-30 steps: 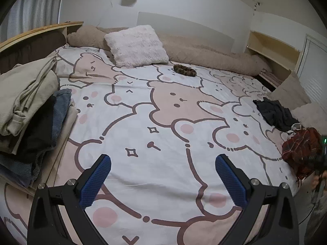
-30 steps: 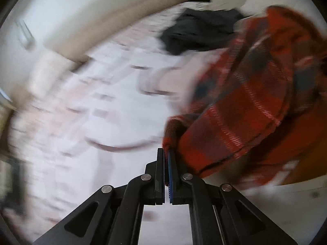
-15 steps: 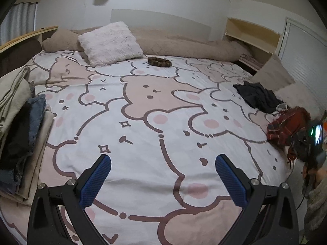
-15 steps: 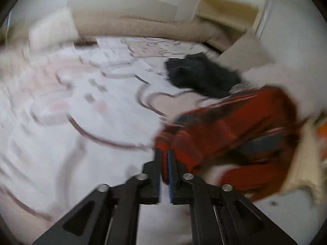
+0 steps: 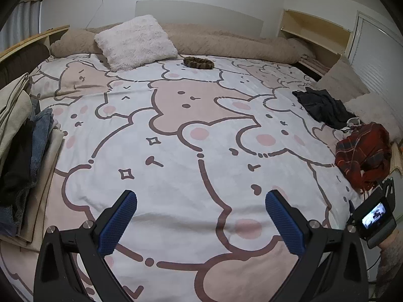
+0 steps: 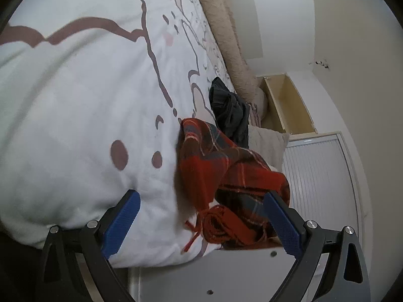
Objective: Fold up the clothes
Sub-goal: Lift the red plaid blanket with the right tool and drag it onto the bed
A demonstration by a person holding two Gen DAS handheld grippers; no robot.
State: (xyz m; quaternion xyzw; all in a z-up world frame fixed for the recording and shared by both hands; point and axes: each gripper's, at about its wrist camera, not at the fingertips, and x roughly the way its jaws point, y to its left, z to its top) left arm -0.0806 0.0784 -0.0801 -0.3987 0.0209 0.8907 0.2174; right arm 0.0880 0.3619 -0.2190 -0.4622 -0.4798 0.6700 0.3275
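Observation:
A crumpled red plaid garment [image 5: 362, 156] [image 6: 226, 173] lies at the right edge of the bed. A dark garment [image 5: 322, 105] [image 6: 229, 110] lies just behind it. My right gripper [image 6: 201, 201] is rolled on its side, its jaws opening wide around the plaid garment's near end without pressing on it. In the left wrist view the back of the right gripper [image 5: 375, 216] shows at the bed's right edge. My left gripper [image 5: 201, 201] hangs open over the bear-print bedcover [image 5: 191, 166], with nothing between its fingers. A stack of folded clothes [image 5: 22, 156] sits at the left.
A fluffy white pillow [image 5: 136, 42] and long beige bolsters [image 5: 226, 42] line the headboard. A small brown scrunchie-like item [image 5: 198, 63] lies near them. Beige cushions [image 5: 352, 85] and a shelf [image 5: 314, 35] stand at the right. A louvered white door [image 6: 320, 176] is beside the bed.
My right gripper let go of the plaid garment, opened wide, rolled sideways and dropped to the bed's edge. The garment now lies in a heap. My left gripper shifted slightly.

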